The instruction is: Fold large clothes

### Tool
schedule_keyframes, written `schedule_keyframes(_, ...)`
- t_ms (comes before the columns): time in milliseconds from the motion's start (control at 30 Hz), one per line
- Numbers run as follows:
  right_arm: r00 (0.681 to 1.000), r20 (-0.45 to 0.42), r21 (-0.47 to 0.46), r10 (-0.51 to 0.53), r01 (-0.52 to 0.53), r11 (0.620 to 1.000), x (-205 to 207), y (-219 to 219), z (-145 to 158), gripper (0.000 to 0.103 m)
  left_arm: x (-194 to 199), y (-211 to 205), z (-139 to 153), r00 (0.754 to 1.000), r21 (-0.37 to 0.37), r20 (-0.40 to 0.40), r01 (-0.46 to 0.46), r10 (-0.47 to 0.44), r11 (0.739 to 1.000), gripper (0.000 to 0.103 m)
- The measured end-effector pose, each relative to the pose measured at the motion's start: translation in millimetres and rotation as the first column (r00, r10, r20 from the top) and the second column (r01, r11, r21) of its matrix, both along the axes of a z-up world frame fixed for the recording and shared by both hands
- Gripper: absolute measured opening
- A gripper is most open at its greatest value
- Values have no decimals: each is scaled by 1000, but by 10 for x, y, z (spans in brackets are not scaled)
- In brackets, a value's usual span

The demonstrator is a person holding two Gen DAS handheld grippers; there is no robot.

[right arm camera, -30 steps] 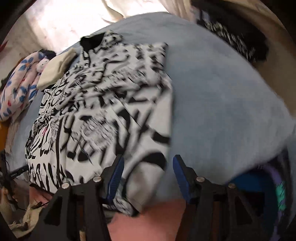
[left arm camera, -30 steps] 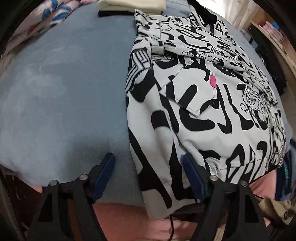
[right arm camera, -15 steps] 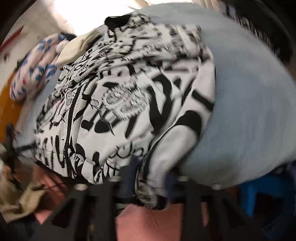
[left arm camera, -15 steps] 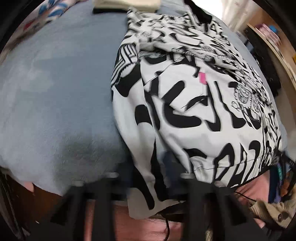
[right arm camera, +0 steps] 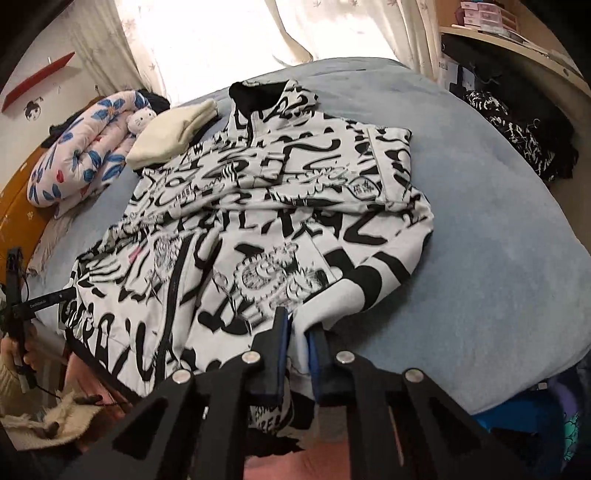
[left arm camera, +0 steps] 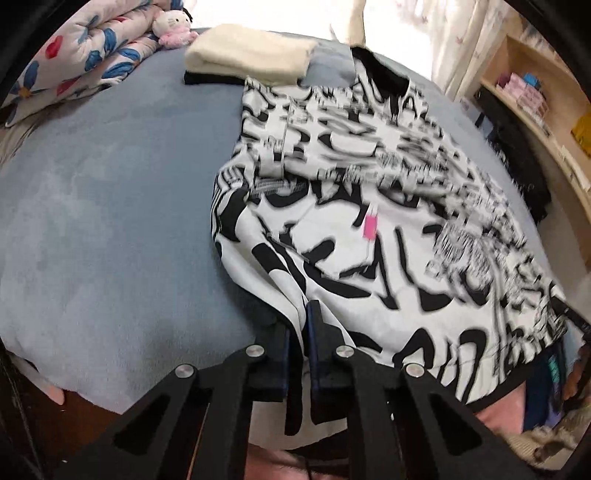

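Note:
A large white jacket with black graffiti print lies flat on the blue bed cover, with its sleeves folded in and its black collar at the far end. My left gripper is shut on the jacket's near left hem corner, white fabric pinched between the blue pads. In the right wrist view the same jacket spreads ahead. There my right gripper is closing its jaws on the near right hem corner, and the pads press a fold of fabric. Both corners are raised a little off the bed.
A folded cream cloth on a black one lies beyond the collar. A floral quilt and a plush toy sit at the far left. Dark clothes and wooden shelves are on the right, a blue stool below.
Both grippers went from open around the hem corners to shut on them. Both have lifted slightly, and the jacket's near edge has come up with them.

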State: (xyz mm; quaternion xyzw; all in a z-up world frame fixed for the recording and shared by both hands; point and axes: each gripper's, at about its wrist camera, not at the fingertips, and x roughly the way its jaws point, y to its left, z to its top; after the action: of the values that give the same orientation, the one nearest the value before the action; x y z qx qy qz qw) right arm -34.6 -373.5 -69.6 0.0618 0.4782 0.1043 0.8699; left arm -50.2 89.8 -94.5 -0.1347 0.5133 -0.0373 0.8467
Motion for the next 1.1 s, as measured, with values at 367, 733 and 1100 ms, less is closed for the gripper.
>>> schedule_keyframes(367, 993, 64, 116, -96, 88, 989, 514, -107, 269, 4, 540, 180, 460, 985, -163, 123, -101, 122, 981, 6)
schedule_keyframes(733, 963, 65, 226, -262, 241, 944, 2086, -346, 461, 5, 2115, 440, 390, 968, -285, 80, -208, 239, 936, 9)
schedule_keyframes(1100, 947, -122, 235, -296, 318, 919, 3189, -594, -325, 52, 3097, 549, -329, 962, -244, -54, -271, 266, 931, 59)
